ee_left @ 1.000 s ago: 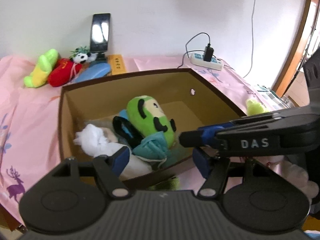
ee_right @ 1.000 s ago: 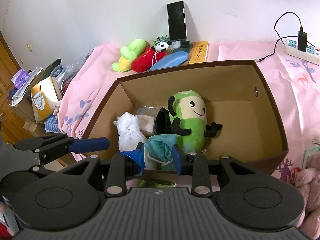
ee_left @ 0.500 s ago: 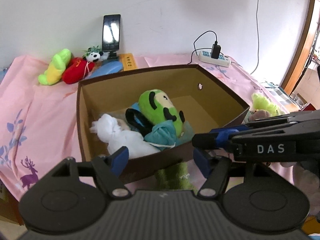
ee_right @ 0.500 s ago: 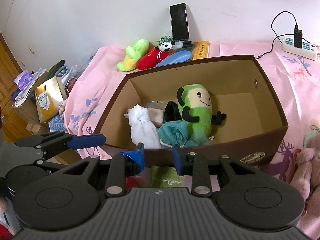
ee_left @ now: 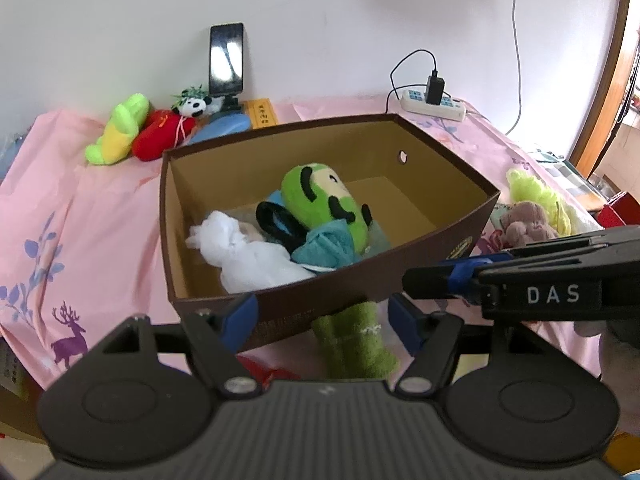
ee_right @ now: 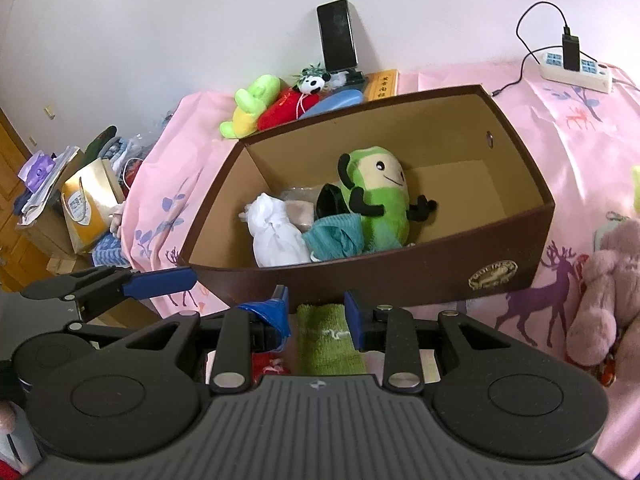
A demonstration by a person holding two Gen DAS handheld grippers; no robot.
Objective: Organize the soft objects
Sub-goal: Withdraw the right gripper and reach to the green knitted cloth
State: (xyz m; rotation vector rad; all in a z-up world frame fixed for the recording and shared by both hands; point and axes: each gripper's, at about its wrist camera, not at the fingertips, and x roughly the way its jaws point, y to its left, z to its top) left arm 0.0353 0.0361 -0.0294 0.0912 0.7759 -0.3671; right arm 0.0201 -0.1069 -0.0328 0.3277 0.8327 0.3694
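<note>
A brown cardboard box stands on the pink bedsheet. In it lie a green plush doll, a white cloth bundle and a teal cloth. A green towel roll lies in front of the box, between the fingers of both grippers. My left gripper is open and empty. My right gripper is open around the towel without gripping it.
Plush toys, a phone on a stand and a power strip sit by the wall. A pink plush and a yellow-green one lie right of the box. Bags and clutter lie off the bed's left.
Both grippers have drawn back from over the box towards its near side. The green towel roll has come into view between the fingers. Nothing was picked up.
</note>
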